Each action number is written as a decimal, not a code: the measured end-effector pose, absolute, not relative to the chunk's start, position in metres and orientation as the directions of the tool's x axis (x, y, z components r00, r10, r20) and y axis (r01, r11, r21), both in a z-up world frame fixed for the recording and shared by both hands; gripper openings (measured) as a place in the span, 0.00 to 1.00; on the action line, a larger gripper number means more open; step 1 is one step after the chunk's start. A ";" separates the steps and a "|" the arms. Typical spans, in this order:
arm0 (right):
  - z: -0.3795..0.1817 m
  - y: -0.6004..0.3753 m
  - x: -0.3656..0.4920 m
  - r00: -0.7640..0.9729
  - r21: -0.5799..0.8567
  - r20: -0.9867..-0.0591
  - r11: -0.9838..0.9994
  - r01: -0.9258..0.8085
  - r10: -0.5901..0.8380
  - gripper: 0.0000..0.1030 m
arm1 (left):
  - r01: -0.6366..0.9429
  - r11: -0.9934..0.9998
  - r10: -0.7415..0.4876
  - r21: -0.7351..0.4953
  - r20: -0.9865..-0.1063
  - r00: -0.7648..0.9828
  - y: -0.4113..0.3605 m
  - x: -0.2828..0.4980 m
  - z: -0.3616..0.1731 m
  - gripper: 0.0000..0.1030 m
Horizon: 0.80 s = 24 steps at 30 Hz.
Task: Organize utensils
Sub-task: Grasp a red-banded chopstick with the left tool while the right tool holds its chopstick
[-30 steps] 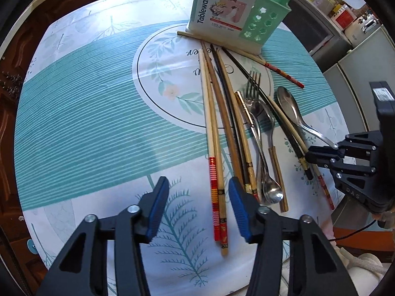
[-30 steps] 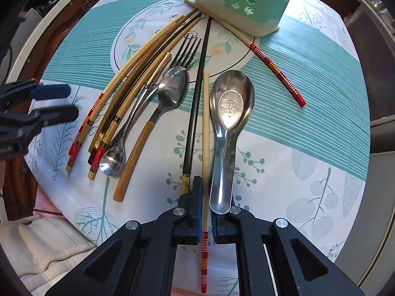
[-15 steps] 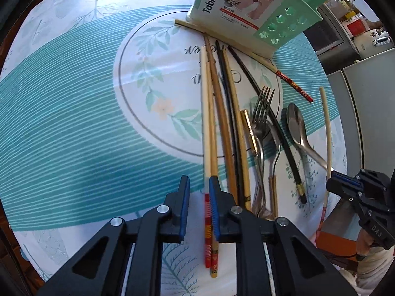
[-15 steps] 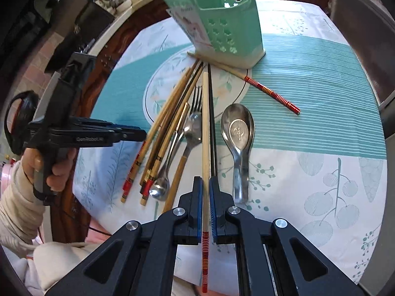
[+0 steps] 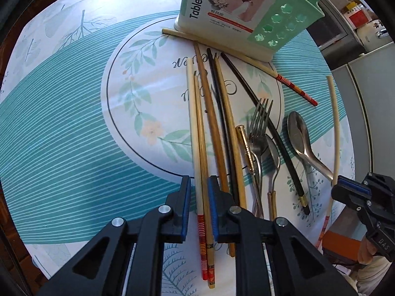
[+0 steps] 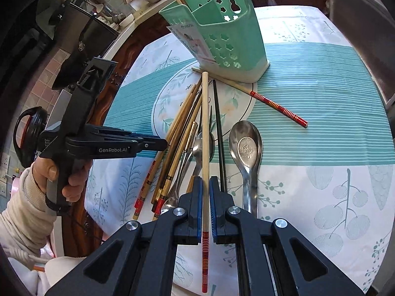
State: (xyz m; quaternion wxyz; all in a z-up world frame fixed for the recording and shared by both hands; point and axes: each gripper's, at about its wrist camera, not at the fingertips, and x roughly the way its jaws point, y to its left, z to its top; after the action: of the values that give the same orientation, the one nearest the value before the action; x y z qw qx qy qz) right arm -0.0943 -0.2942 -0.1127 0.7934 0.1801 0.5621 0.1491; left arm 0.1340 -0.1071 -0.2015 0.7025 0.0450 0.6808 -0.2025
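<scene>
My left gripper (image 5: 199,190) points down at the table, shut on two chopsticks (image 5: 200,148): one cream with a red striped end, one bamboo. They still lie in the row of chopsticks, fork (image 5: 259,123) and spoons. My right gripper (image 6: 205,185) is shut on a single cream chopstick (image 6: 205,123) with a red striped end, held above the pile and aimed at the green utensil holder (image 6: 227,44). In the left wrist view that gripper (image 5: 345,192) shows at the right edge with its chopstick (image 5: 334,123). One chopstick stands in the holder (image 5: 246,12).
A large steel spoon (image 6: 246,145) lies right of the pile. A red-ended chopstick (image 6: 276,106) rests against the holder's base. The round table wears a teal striped cloth (image 6: 321,79). A person's hand (image 6: 71,185) holds the left gripper (image 6: 158,143) at the table's left edge.
The left gripper moved over the chopstick row and its jaws closed around two of them. The right gripper lifted its chopstick off the table and tilted up toward the holder.
</scene>
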 end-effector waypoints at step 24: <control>-0.116 -0.306 -0.084 0.320 0.474 -0.823 0.878 -0.069 0.470 0.05 | 0.327 0.920 -0.224 -0.214 -0.975 -0.007 -0.091 0.133 -0.199 0.12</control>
State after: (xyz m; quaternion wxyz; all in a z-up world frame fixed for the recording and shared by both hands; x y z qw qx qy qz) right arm -0.0845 -0.3058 -0.1158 0.7924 0.1795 0.5577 0.1699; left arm 0.1332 -0.0908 -0.1988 0.7037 0.0380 0.6819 -0.1958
